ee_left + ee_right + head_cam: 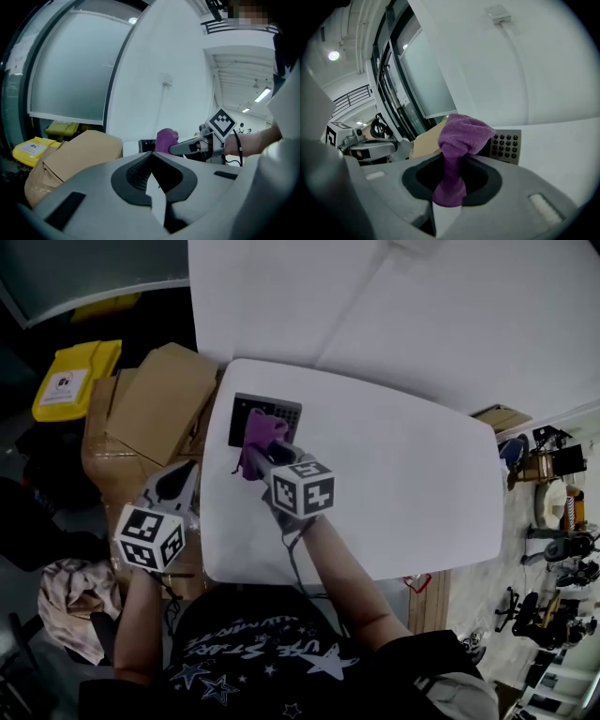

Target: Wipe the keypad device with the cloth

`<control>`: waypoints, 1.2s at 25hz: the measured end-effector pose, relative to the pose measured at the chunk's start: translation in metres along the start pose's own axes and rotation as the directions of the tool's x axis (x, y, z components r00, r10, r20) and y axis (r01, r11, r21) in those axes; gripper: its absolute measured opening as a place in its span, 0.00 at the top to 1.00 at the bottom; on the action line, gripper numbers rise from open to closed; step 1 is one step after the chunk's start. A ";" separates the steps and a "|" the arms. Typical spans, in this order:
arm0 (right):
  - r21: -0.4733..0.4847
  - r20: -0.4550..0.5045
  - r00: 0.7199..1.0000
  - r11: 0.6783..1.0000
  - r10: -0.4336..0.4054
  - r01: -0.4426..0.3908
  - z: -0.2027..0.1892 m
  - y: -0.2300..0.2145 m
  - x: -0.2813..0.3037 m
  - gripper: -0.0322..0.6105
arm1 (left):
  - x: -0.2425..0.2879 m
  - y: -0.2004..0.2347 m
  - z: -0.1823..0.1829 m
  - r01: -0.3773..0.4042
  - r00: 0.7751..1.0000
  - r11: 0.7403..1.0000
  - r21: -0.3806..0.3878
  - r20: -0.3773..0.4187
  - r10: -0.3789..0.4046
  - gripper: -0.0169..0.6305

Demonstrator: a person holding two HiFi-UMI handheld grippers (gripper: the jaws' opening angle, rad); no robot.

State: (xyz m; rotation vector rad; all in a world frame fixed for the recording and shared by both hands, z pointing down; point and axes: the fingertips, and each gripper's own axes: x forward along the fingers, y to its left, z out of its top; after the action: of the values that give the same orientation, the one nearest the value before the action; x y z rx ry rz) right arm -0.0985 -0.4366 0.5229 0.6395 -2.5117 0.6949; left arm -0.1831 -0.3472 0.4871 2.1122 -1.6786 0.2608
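There was one keypad device [266, 414], one purple cloth [262, 433], one white table [412, 484], one yellow bin [75, 379] at ten o'clock, and two grippers: left gripper [176, 484], right gripper [257, 459].

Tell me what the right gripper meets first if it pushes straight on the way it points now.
Most likely the keypad device: the right gripper is shut on the purple cloth, whose bunched end leads toward it. Whether cloth and device touch is unclear.

The head view is underexposed; only the white table [412, 474] is rendered bright. Both gripper views are bent by wide-angle distortion, darkened at the corners and lit by ceiling lamps [262, 95].
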 end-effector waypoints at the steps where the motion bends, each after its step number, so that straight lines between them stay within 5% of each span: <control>1: -0.004 -0.004 1.000 1.000 0.008 -0.008 0.001 0.000 0.005 0.80 | 0.002 0.002 0.001 -0.004 1.000 1.000 -0.005 0.003 0.004 0.96; 15: -0.042 -0.080 0.995 0.997 0.066 -0.069 0.000 0.002 0.064 0.80 | 0.013 0.022 0.003 -0.069 0.998 0.997 -0.037 -0.007 0.069 0.96; 30: 0.018 -0.058 0.998 0.999 0.034 -0.033 -0.004 -0.024 0.065 0.80 | 0.021 0.018 -0.007 -0.063 0.997 0.997 -0.039 -0.042 0.061 0.96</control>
State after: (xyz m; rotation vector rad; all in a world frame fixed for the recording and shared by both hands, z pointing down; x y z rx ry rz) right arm -0.1360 -0.4727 0.5686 0.5762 -2.4699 0.7375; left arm -0.1940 -0.3657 0.5054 2.0147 -1.7132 0.2850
